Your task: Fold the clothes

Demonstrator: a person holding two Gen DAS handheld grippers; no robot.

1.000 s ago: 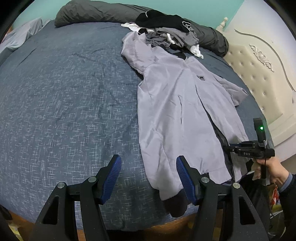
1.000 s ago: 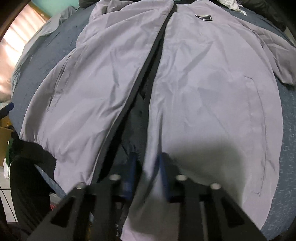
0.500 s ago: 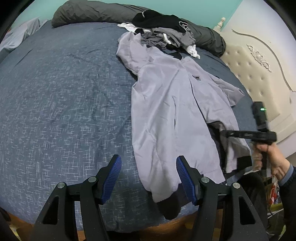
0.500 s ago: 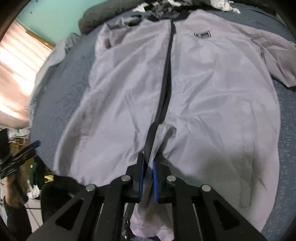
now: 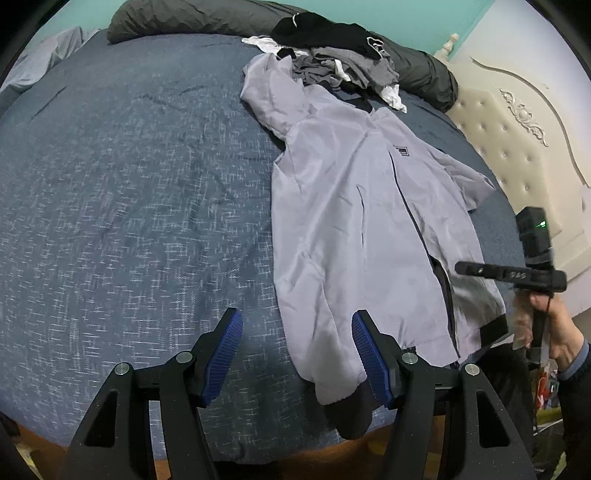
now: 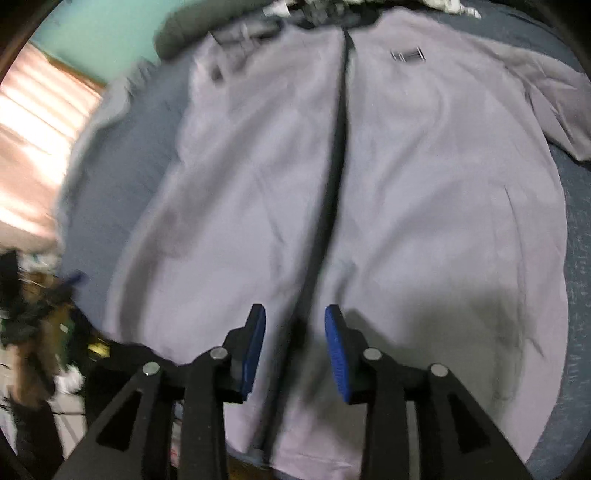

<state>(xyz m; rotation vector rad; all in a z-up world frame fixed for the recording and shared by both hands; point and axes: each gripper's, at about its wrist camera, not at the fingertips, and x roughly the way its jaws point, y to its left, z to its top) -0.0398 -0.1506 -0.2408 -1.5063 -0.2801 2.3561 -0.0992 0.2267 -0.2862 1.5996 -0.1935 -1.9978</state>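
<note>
A thin, smooth, pale lilac-grey zip jacket (image 5: 354, 229) lies spread flat, front side up, on the dark blue bed cover with fine white flecks (image 5: 129, 184). Its dark zip line (image 6: 328, 206) runs straight away from the right claw (image 6: 295, 347), which hangs just above the jacket's lower hem. The jaws of this claw, with ribbed blue pads, have just been opening; they now stand apart and nothing is pinched between them, the zip only lies below the gap. A small dark rectangular chest label (image 6: 406, 56) is far ahead of this claw, to the right of the zip; its writing is too blurred to read.

The left claw (image 5: 297, 356) is spread wide and empty above the bed cover, and the jacket's dark ribbed sleeve cuff (image 5: 352, 413) lies just beside its right pad. Far ahead of it is a heap of black, grey and white clothes (image 5: 340, 55), crumpled against a long dark grey bolster (image 5: 192, 18). To its right the cream tufted headboard (image 5: 517, 136) is cut off by the picture's edge.
</note>
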